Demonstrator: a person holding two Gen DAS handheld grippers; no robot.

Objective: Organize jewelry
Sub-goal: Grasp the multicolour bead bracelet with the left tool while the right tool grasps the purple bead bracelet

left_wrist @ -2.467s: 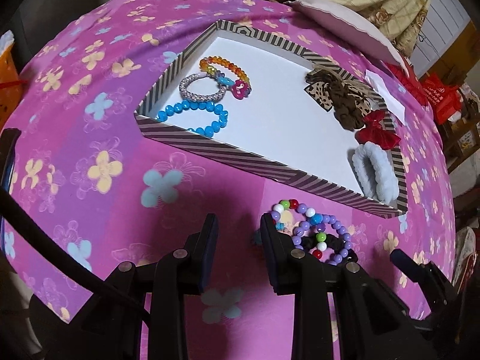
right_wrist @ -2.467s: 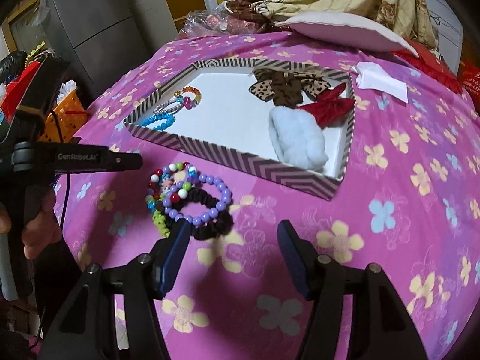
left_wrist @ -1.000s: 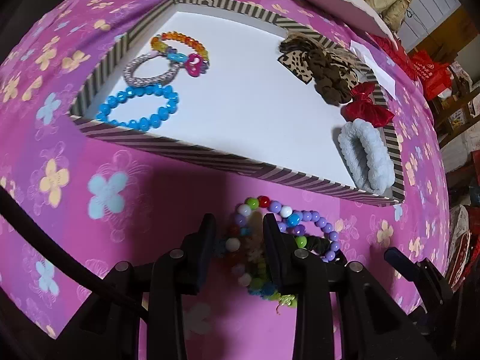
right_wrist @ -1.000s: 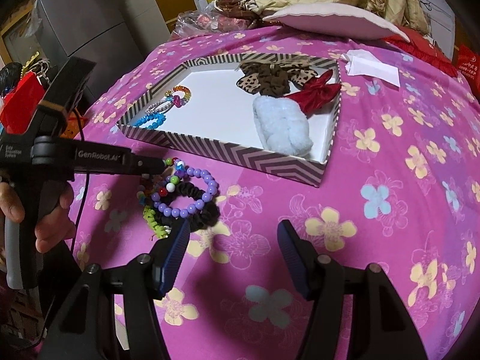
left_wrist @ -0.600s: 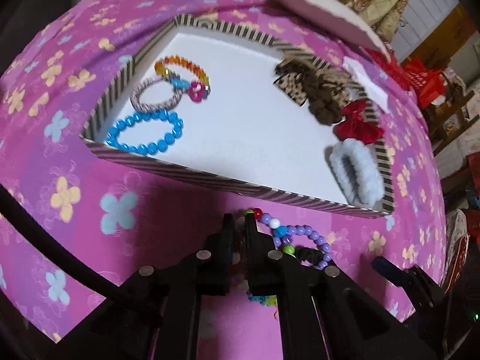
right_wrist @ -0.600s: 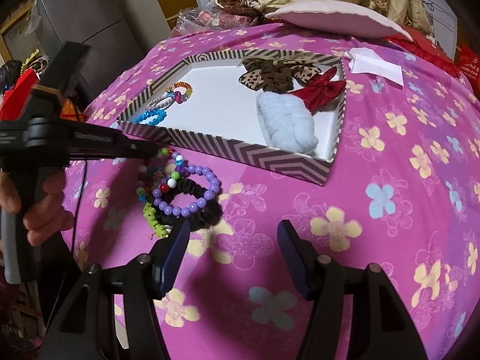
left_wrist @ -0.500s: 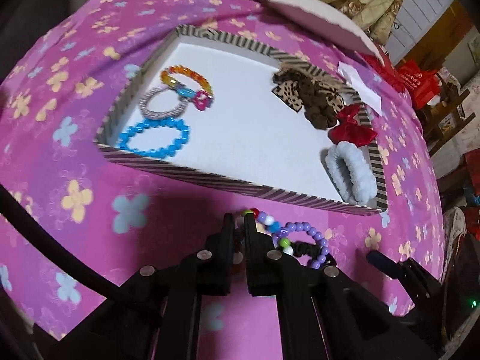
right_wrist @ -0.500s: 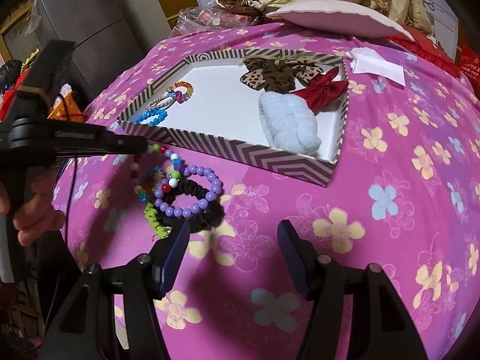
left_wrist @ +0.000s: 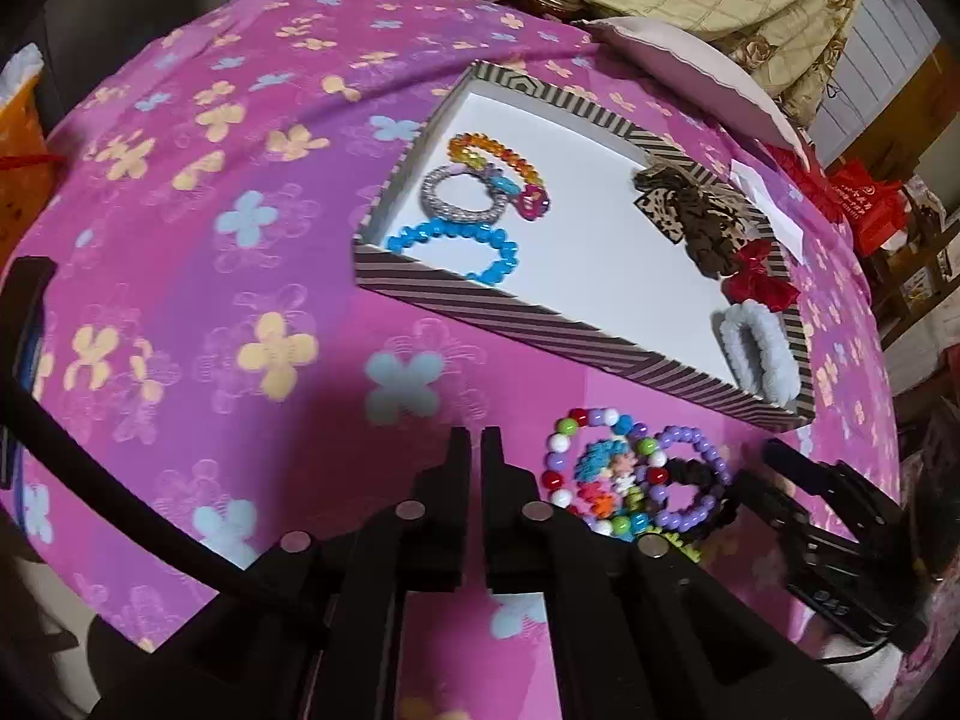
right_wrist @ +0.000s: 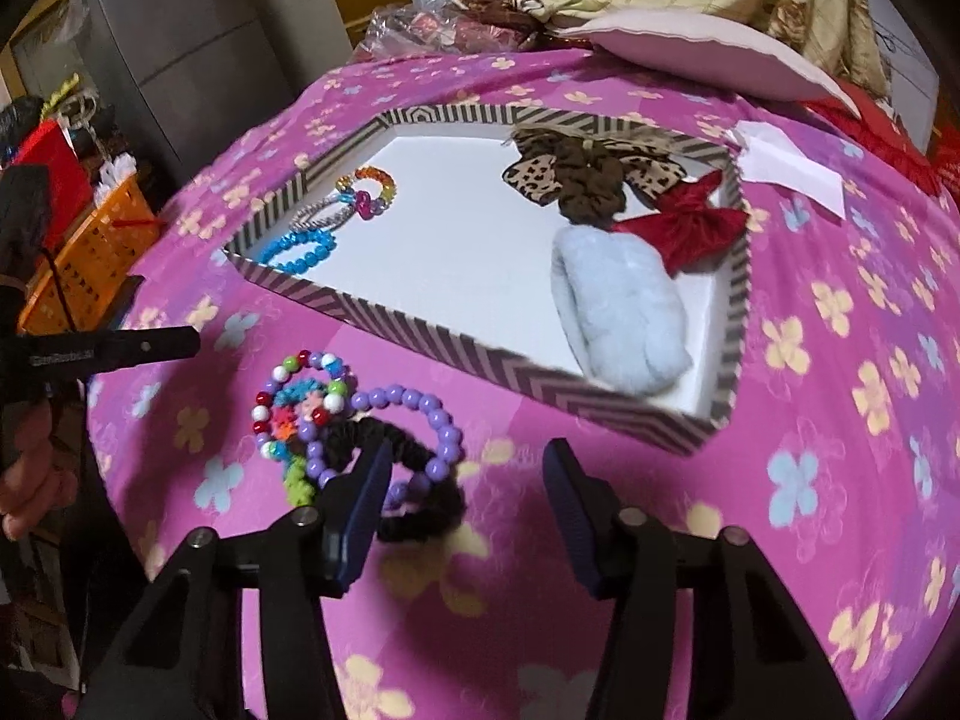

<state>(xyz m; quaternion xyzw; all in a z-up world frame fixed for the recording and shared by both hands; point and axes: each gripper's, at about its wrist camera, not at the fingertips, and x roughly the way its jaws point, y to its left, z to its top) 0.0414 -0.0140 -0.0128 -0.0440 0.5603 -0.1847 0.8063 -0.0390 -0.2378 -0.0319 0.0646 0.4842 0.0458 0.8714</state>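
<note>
A striped tray (left_wrist: 528,312) (right_wrist: 456,354) on the pink flowered cloth holds a blue bead bracelet (left_wrist: 456,240), a silver one (left_wrist: 462,198) and an orange one (left_wrist: 492,153) at its left end, and hair ties at its right end. In front of the tray lies a pile: a multicolour bead bracelet (left_wrist: 591,426) (right_wrist: 300,384), a purple bead bracelet (left_wrist: 690,480) (right_wrist: 420,420) and a black scrunchie (right_wrist: 414,480). My left gripper (left_wrist: 477,450) is shut and empty, left of the pile. My right gripper (right_wrist: 468,480) is open, just right of the pile.
A leopard bow (right_wrist: 570,174), a red bow (right_wrist: 690,222) and a pale blue fluffy scrunchie (right_wrist: 618,312) lie in the tray. A white paper (right_wrist: 786,168) and a pink cushion (right_wrist: 690,54) lie beyond it. An orange basket (right_wrist: 90,246) stands off the left edge.
My left gripper closed at the multicolour bracelet, then slid left and now shows empty; the bracelet lies back on the pile. My right gripper moved closer to the pile.
</note>
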